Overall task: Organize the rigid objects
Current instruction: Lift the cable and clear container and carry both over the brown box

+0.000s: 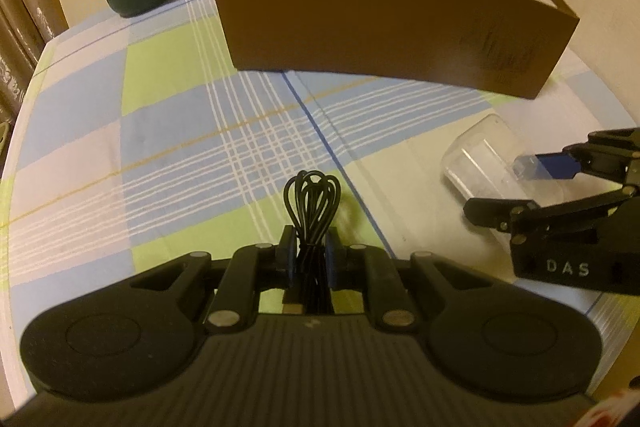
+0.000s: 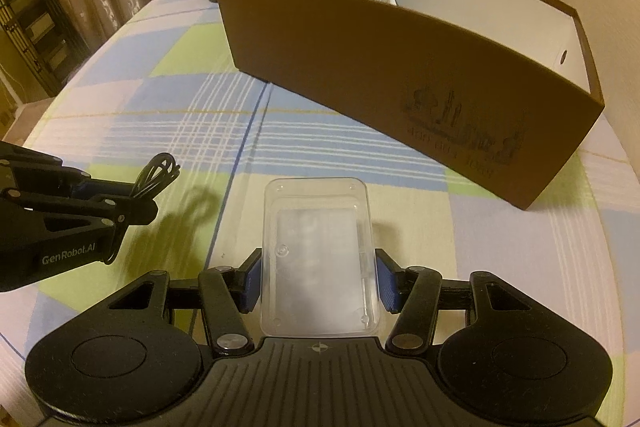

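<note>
Worktop (image 2: pixel 120 75), covered in a blue, green and white checked cloth, fills both views. On it, in the upper centre to upper right of each frame, stands the brown box (image 2: pixel 400 75): open-topped, white inside, its long printed wall facing my grippers and running from upper left down to lower right in the right wrist view. Some paper or card items show just above its rim; I cannot identify them.

Clear plastic case (image 2: pixel 320 259), lower centre of the right wrist view: my right gripper (image 2: pixel 320 283) has its blue fingers (image 2: pixel 253 287) clamped on the case's two long sides, so its long axis points up the frame, toward the box wall ahead.

Coiled black cable (image 1: pixel 312 211), lower centre of the left wrist view: my left gripper (image 1: pixel 312 259) has its fingers pressed together on the bundle, loops protruding forward toward the box.

Key relation: the box lies ahead of and above both loads in frame. I judge the right hand nearer the printed end and the left nearer the plain end; either load must clear the rim first.
</note>
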The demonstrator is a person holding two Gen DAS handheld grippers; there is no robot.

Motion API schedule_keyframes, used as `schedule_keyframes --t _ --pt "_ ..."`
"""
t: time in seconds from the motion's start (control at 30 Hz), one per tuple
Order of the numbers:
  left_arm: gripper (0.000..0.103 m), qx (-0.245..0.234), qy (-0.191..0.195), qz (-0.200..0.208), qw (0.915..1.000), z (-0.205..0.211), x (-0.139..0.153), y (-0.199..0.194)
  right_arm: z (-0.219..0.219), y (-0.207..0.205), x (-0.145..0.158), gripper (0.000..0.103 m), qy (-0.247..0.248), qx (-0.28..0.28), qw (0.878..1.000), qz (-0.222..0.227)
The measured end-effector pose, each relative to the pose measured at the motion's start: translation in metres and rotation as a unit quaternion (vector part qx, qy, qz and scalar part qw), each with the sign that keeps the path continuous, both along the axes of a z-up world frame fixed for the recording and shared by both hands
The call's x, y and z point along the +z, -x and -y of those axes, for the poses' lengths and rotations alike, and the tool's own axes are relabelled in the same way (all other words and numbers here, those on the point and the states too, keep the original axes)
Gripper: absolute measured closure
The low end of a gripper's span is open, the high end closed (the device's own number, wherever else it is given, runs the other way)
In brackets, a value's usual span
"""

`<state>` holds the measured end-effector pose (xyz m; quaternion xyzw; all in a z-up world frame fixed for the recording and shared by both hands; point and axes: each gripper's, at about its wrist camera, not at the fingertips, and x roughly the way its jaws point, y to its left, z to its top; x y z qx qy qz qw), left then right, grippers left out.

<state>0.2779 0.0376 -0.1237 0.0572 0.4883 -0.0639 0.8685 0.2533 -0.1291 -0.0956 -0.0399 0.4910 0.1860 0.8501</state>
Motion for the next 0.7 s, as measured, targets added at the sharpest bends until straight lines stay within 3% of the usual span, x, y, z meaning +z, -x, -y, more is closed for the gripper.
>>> schedule_keyframes --t 0.7 --pt "0.090 -0.009 0.001 0.023 0.9997 0.012 0.030 -0.009 0.013 -0.002 0.033 0.047 -0.020 -0.015 1.000 0.019"
